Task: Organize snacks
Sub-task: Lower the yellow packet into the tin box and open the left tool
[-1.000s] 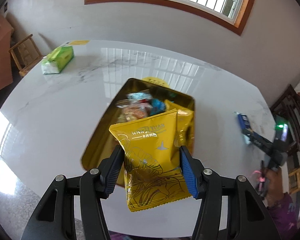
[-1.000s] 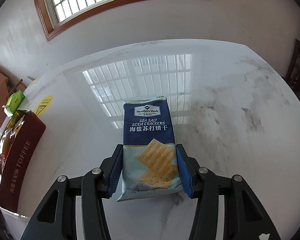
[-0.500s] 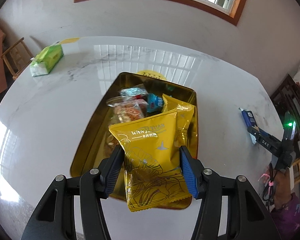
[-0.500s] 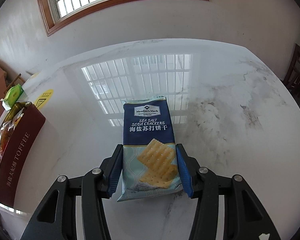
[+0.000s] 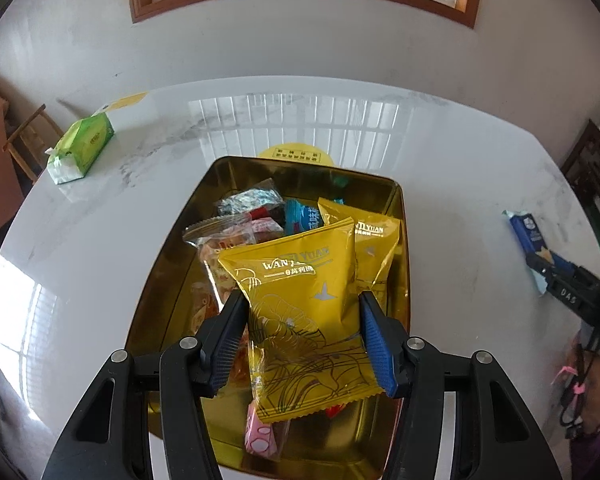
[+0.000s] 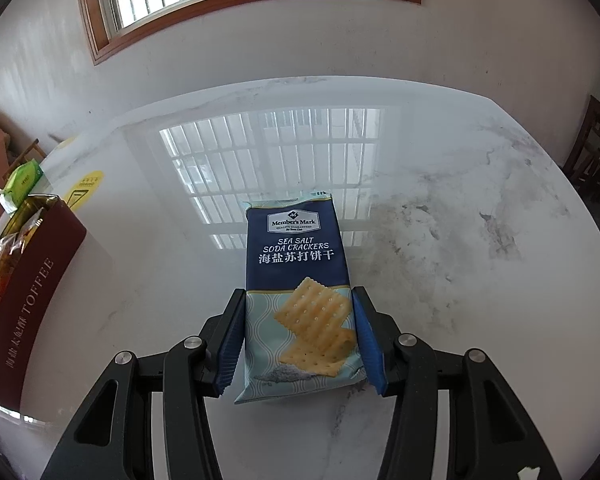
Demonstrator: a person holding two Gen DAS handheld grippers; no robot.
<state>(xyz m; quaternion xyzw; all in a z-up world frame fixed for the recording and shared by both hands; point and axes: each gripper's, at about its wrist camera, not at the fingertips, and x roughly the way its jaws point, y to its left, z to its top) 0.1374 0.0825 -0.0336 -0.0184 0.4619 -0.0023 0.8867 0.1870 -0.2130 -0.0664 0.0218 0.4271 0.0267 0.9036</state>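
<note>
Left wrist view looks down over a gold tin [image 5: 172, 248] standing on the white marble bench [image 5: 460, 184]. The left hand-held gripper [image 5: 304, 336] is clamped on a yellow pouch [image 5: 304, 308], its blue pads [image 5: 374, 340] pressing both side edges, and the pouch hangs above the near half of the tin. Inside the tin lie a second yellow pouch [image 5: 374, 240] at the right, a blue wrapper [image 5: 302, 218] and a silver wrapper [image 5: 252, 200] toward the far end, a clear bag of orange snacks [image 5: 228, 236] at the left, and a pink packet [image 5: 260, 436] at the near end. A yellow sticker [image 5: 296, 154] shows on the bench just beyond the tin's far wall. A green tissue pack [image 5: 82, 146] sits well apart at the far left edge of the bench.

The right wrist view shows the right hand-held gripper [image 6: 300, 332] closed on the near half of a cracker pack [image 6: 298, 276], blue with a picture of crackers. Whether the pack rests on the bench or is lifted just off it cannot be told. At the left edge stands the tin's dark red outer wall [image 6: 32, 312], lettered TOFFEE, with bags sticking up above its rim. In the left wrist view the cracker pack and right hand-held gripper appear at the far right of the bench, well apart from the tin.
</note>
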